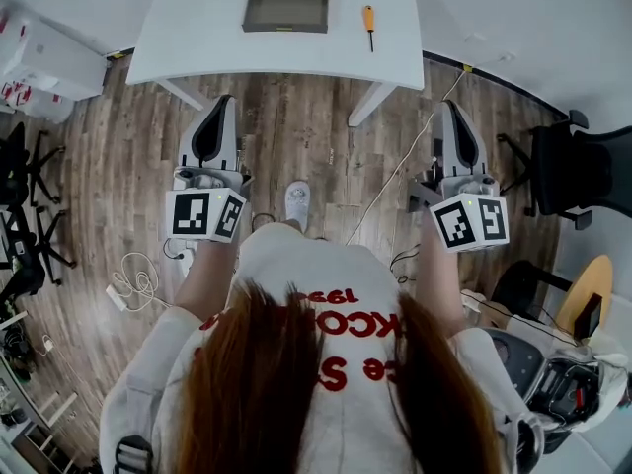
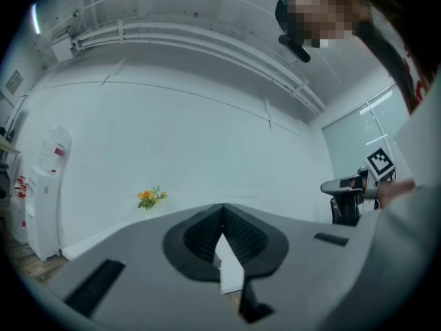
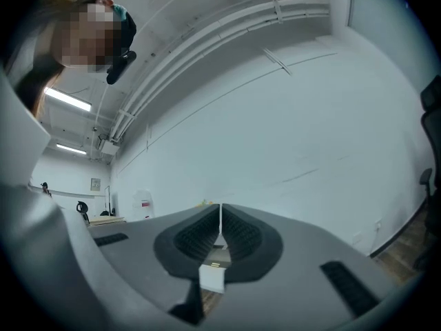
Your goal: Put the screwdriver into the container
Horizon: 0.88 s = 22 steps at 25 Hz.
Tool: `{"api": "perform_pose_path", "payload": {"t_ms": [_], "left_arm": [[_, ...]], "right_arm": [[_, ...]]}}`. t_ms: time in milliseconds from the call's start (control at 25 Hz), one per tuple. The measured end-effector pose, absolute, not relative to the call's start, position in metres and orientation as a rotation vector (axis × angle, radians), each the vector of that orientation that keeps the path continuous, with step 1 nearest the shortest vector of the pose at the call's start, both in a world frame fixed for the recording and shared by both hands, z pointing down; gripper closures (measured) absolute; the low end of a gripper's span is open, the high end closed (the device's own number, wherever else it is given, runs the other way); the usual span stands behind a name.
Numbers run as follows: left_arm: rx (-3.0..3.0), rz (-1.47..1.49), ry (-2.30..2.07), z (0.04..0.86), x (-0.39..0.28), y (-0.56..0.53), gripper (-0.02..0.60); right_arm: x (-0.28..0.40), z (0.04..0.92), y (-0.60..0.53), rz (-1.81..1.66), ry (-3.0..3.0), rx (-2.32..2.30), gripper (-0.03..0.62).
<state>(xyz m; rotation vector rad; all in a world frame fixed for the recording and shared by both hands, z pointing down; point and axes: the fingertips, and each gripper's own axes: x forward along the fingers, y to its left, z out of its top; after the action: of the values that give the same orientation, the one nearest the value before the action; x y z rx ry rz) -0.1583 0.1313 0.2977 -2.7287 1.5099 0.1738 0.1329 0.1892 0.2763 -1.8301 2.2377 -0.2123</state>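
Note:
The screwdriver, with an orange handle and a dark shaft, lies on the white table to the right of the grey rectangular container. Both grippers hang over the wooden floor, short of the table's near edge. My left gripper points at the table's left leg, its jaws closed together with nothing between them. My right gripper is level with it on the right, also shut and empty. Both gripper views look up at white walls and ceiling; neither shows the table.
A black office chair stands at the right and chair bases at the left. Cables lie on the floor, and a white cord runs to the table's right side. White boxes sit far left.

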Motion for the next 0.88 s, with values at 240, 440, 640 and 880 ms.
{"api": "perform_pose_path", "payload": {"t_ms": [240, 440, 640, 880], "left_arm": [[-2.754, 0.2, 1.455, 0.293, -0.16, 0.077, 0.575], [-2.775, 0.198, 1.419, 0.295, -0.16, 0.041, 0.575], [-2.782, 0.2, 1.416, 0.297, -0.159, 0.026, 0.575], [-2.811, 0.181, 1.429, 0.306, -0.16, 0.001, 0.575]], "right_arm": [[0.128, 0.268, 0.145, -0.183, 2.212, -1.854, 0.583], [0.127, 0.271, 0.117, -0.191, 2.177, -1.873, 0.583], [0.128, 0.273, 0.103, -0.2, 2.18, -1.878, 0.583], [0.125, 0.275, 0.079, -0.219, 2.196, -1.887, 0.583]]}}
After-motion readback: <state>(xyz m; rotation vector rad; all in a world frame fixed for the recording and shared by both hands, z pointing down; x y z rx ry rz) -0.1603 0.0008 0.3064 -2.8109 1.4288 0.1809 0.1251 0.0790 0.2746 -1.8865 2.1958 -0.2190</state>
